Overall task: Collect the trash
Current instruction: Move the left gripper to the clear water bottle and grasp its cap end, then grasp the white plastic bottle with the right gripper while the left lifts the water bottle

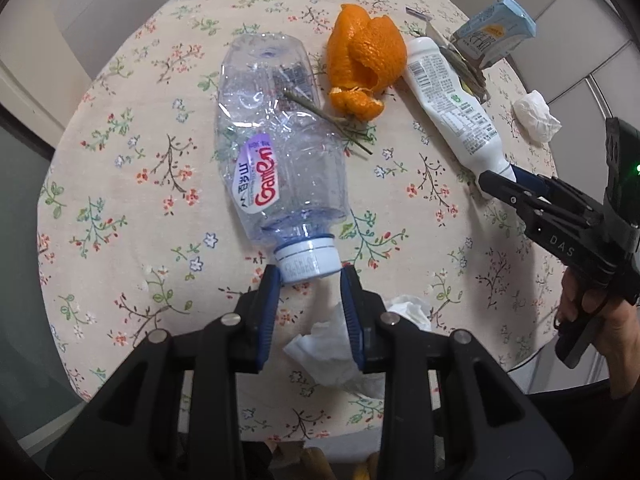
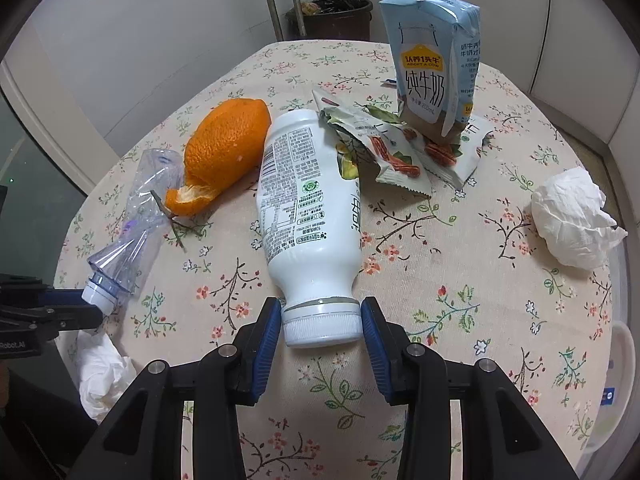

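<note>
A crushed clear water bottle (image 1: pixel 276 140) lies on the floral tablecloth (image 1: pixel 120 184), its white cap (image 1: pixel 306 261) toward me. My left gripper (image 1: pixel 308 280) is open, its blue pads on either side of the cap. A white yogurt bottle (image 2: pixel 308 216) lies on the cloth, cap (image 2: pixel 322 322) toward me. My right gripper (image 2: pixel 320 320) is open with its pads flanking that cap, small gaps showing. The right gripper also shows in the left wrist view (image 1: pixel 500 184), at the white bottle's (image 1: pixel 452 100) neck. The water bottle (image 2: pixel 136 216) shows in the right wrist view.
Orange peel (image 1: pixel 362 60) and a twig (image 1: pixel 332 120) lie between the bottles. A milk carton (image 2: pixel 436 64) stands on snack wrappers (image 2: pixel 400 152). Crumpled tissues lie at the right (image 2: pixel 572 220) and near the front edge (image 1: pixel 340 344). A dark bin (image 2: pixel 330 18) stands beyond the table.
</note>
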### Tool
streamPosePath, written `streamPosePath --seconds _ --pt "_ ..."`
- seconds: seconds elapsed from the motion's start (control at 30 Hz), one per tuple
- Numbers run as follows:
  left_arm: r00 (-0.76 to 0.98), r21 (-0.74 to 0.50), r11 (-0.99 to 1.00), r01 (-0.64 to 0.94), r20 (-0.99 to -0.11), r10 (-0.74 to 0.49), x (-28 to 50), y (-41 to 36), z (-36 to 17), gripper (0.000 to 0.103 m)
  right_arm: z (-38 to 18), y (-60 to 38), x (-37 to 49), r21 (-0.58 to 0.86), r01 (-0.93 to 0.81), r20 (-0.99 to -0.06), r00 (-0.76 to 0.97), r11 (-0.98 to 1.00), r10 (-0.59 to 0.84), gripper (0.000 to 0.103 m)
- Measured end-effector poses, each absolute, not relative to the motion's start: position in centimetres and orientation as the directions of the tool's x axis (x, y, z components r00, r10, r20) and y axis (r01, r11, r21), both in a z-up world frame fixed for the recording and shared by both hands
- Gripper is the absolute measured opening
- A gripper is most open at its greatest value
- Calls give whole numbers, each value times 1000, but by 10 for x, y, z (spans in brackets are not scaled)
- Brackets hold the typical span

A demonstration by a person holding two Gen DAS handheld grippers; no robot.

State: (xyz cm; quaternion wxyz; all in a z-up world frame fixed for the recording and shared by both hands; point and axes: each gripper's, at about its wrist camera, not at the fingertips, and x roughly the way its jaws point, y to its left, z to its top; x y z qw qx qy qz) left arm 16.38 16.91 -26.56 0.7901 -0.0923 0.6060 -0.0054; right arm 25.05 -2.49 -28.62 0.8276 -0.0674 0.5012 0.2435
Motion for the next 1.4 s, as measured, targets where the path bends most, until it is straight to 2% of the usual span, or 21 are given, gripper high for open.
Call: streamPosePath --seconds 0.23,0.27,0.3,0.53,0.57,0.63,0.67,0.7,0.73,0.87,1.13,1.17,1.27,1.4 --pt "330 -108 991 -74 -941 -78 162 171 -248 32 -271 -30 243 116 -488 -859 388 865 334 42" --pt "346 -111 992 -67 -935 -81 163 172 -242 28 -265 -32 240 112 -494 -856 393 862 336 42" --pt "371 -114 992 -46 -924 -89 164 172 -233 2 -259 -34 238 106 -499 -853 399 860 337 42" --pt "486 -40 999 19 -873 -45 165 168 -193 2 -215 -58 225 85 -486 -851 418 870 317 42" --pt "474 -45 999 9 -879 -44 164 170 -193 3 -210 -63 224 89 -477 -852 419 874 315 42" --pt "419 -114 993 -34 -903 -89 169 179 -202 19 -204 -71 222 95 -461 -851 421 882 312 41" --pt "392 -148 987 -62 -913 -112 173 184 -208 43 -202 -74 222 103 -450 -853 418 887 311 41" --pt "371 -176 979 -104 -920 -126 178 189 -215 60 -200 -77 221 110 -439 -855 415 892 310 41" --pt "359 -200 970 -140 -923 -139 179 193 -219 62 -199 -79 221 117 -431 -857 412 895 310 41" --pt "313 -290 922 -256 -928 -205 195 199 -234 66 -198 -81 221 117 -427 -858 411 897 308 41" --pt "288 -283 890 -359 -940 -183 209 170 -263 65 -200 -86 220 123 -428 -860 404 895 311 41" --pt "292 -273 888 -369 -941 -168 211 169 -265 62 -201 -86 219 122 -430 -861 402 895 310 41" --pt "307 -252 882 -397 -943 -131 216 171 -266 40 -202 -87 217 115 -435 -864 400 893 306 41" --pt "338 -231 883 -409 -937 -88 215 176 -264 38 -204 -89 213 109 -441 -868 395 891 302 41"
